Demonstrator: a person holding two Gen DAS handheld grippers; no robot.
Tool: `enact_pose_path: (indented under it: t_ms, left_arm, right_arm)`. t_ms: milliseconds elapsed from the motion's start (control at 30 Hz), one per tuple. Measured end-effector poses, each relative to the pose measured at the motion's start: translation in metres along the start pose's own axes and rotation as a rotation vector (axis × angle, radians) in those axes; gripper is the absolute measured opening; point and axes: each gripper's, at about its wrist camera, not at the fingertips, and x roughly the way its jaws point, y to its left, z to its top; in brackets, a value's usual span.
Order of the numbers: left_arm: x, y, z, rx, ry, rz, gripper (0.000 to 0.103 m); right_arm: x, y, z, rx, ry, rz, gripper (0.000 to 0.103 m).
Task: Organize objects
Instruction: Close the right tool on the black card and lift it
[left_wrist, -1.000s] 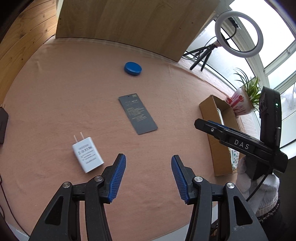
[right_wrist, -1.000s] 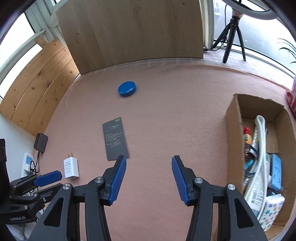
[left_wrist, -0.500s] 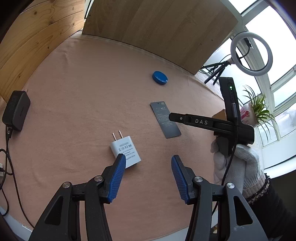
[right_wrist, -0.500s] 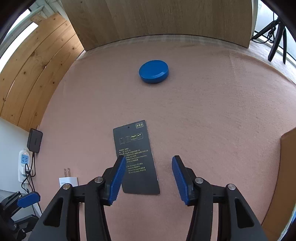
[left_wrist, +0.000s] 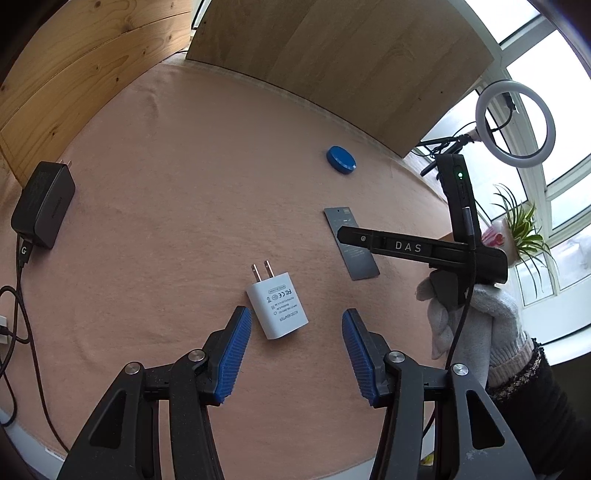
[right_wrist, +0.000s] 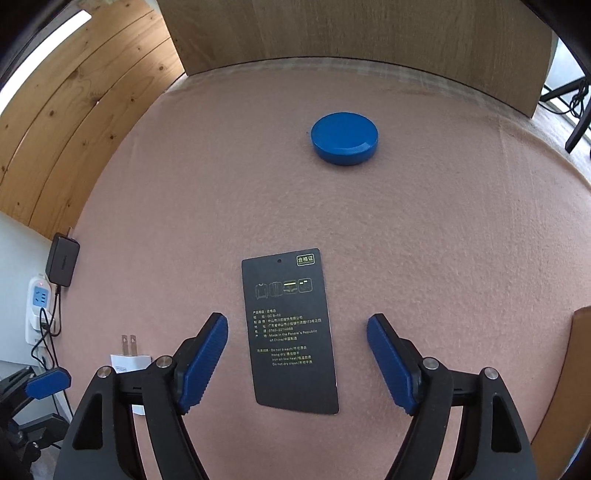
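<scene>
Table (left_wrist: 177, 192) covered w/ pink felt-like cloth, slightly fuzzy, a few creases. Wood plank wall on the left, a lighter wood panel (left_wrist: 351, 59) upright along the back edge, windows at far right.

Left wrist view, L to R: black power brick (left_wrist: 42, 206) w/ cable near the left table edge; white charger (left_wrist: 277, 304), smooth boxy plastic, two metal prongs pointing away, lying flat. Left gripper (left_wrist: 296, 326) hangs over it w/ jaws wide apart, holding nothing; the charger's near end sits between the ribbed blue pads (left_wrist: 231, 354), closer to the left pad, not touching either. Beyond it, the dark hang tag (left_wrist: 351, 245), then the blue round lid (left_wrist: 341, 158) further back. Right gripper's black body reaches over the tag, held in a grey knit-gloved hand (left_wrist: 476, 321). Ring light (left_wrist: 515, 123) and potted plant (left_wrist: 521, 229) by the window.

Right wrist view, L to R: wall socket strip (right_wrist: 38, 306) w/ plugs, the brick, the charger's prongs poking out behind the left finger. Right gripper (right_wrist: 297, 356) has jaws spread wide, empty; the tag, thin flat matte card w/ printed text and a punched hole, lies between them, apart from both pads. Lid, a glossy flat disc, well beyond the tips. Cardboard box edge (right_wrist: 580, 369) at far right.
</scene>
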Motion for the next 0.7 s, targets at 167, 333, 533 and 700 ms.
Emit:
enact_pose_path:
  t_ms: [167,333,533,700]
  left_arm:
    - [0.001,0.000,0.002,-0.005,0.003,-0.003,0.055]
    - [0.001,0.000,0.001,-0.008,0.002,-0.003,0.055]
    - [0.004,-0.001,0.002,-0.014,0.002,-0.004,0.055]
    - [0.007,-0.003,0.006,-0.006,0.005,-0.009,0.055]
  right_arm:
    - [0.007,0.018,0.000,-0.133,0.020,-0.091,0.075]
    - [0.009,0.022,-0.001,-0.167,0.027,-0.118,0.075]
    - [0.007,0.023,-0.002,-0.166,0.033,-0.124,0.069]
    - [0.003,0.021,-0.004,-0.155,0.030,-0.118,0.053]
